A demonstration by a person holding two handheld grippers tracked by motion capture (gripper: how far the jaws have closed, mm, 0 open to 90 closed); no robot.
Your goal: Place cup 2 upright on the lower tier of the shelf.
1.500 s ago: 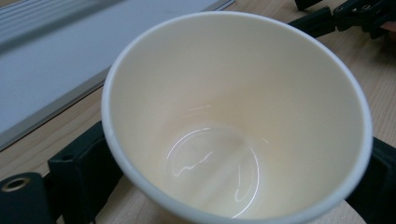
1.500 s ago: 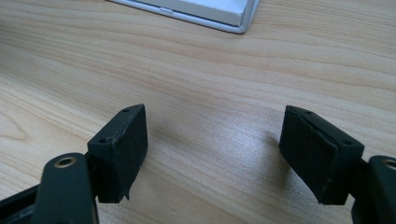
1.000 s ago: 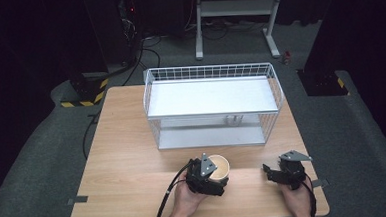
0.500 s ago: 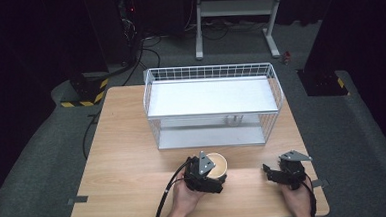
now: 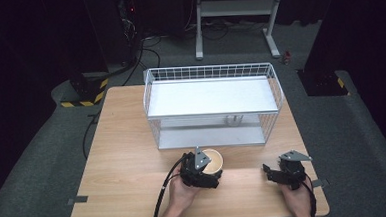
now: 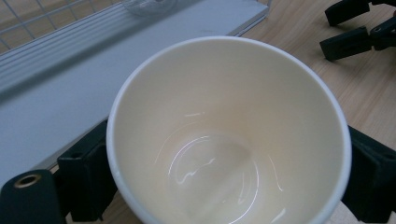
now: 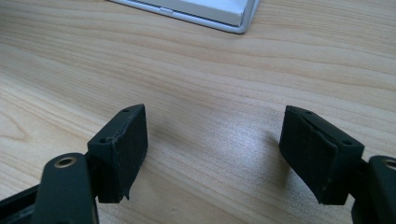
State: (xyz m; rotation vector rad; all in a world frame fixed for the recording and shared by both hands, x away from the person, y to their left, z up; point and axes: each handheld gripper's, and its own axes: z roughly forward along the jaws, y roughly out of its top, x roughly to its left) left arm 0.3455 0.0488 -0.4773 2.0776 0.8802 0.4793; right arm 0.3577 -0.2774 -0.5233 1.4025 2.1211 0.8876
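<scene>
Near the table's front edge, the left tool (image 5: 203,170) grasps a cream round paper cup (image 6: 229,135); the right tool (image 7: 224,154) rests released.

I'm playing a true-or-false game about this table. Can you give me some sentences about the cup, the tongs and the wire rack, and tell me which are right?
1. The left tongs grip the cup from both sides. True.
2. The cup has juice in it. False: it is empty.
3. The right tongs hold a spoon. False: they are open, with nothing but the table between them.
4. The cup stands on the rack. False: it is at the table's near side, in front of the rack.
5. The rack is white wire with two shelves. True.
</scene>
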